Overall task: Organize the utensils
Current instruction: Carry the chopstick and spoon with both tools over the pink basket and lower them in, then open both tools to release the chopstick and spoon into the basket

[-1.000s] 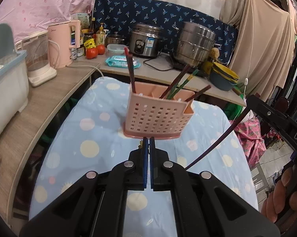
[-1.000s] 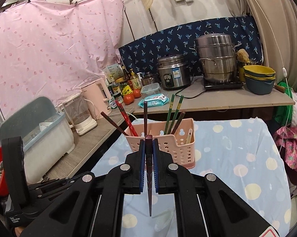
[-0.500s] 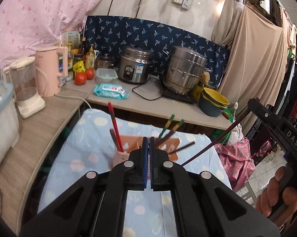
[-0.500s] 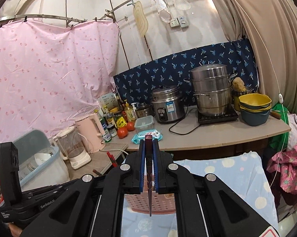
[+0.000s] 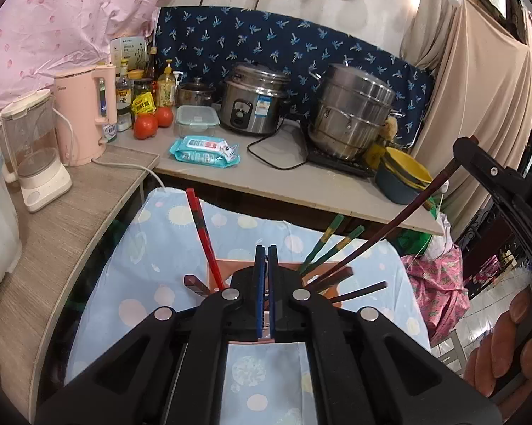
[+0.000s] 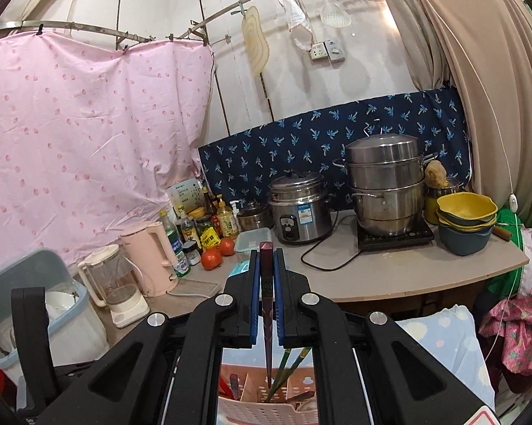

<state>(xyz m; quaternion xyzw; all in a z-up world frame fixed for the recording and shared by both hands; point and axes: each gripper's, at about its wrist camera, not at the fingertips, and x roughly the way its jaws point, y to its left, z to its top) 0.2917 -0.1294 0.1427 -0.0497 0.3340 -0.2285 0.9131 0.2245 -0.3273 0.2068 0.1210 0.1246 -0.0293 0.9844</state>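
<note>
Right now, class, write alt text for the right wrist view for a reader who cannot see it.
The right gripper is shut on a dark chopstick whose tip hangs above a pink basket of chopsticks. Behind it, a counter holds a rice cooker, a steamer pot and tomatoes.

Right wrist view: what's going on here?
A person is sorting chopsticks into a pink utensil basket on the dotted blue cloth. The right gripper is shut on a dark chopstick, its tip pointing down above the basket. The left gripper is shut on nothing. Red, green and dark chopsticks already stand in the basket.
</note>
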